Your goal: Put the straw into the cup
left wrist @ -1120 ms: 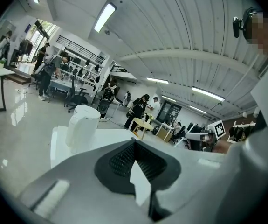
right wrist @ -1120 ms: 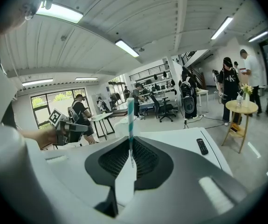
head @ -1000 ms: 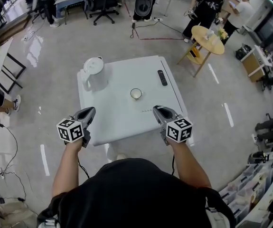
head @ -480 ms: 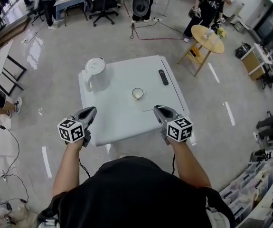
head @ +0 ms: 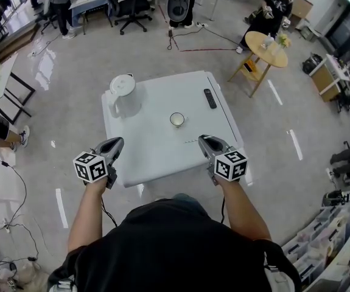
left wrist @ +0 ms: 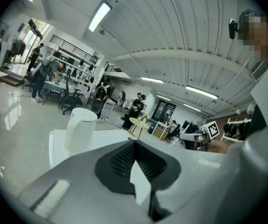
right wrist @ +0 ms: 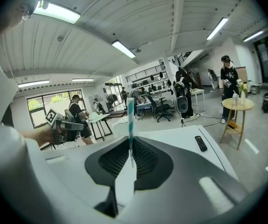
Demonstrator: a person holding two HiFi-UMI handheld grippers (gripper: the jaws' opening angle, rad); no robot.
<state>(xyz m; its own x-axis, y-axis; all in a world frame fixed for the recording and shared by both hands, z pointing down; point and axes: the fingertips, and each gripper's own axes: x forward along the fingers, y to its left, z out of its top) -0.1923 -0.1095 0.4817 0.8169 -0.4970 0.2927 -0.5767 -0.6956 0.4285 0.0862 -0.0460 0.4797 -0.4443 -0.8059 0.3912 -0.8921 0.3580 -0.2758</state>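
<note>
Right tongs [right wrist: 130, 143] pressed onto thin teal-and-white striped straw [right wrist: 130, 118], pinching it near one end; long free part stands out beyond tips; left tongs [left wrist: 134, 146] pressed together, nothing between; small round white cup [head: 176, 119] upright in middle of white square tabletop [head: 156, 160], well ahead of both tongs; straw probably very light, easy to crush, little slippery; gentle pinch is enough; free end should enter cup first.

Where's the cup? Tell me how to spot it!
Find the square white table in the middle of the room. The cup stands near its centre, between the tall white kettle and the black remote; it's the small round open one.
</note>
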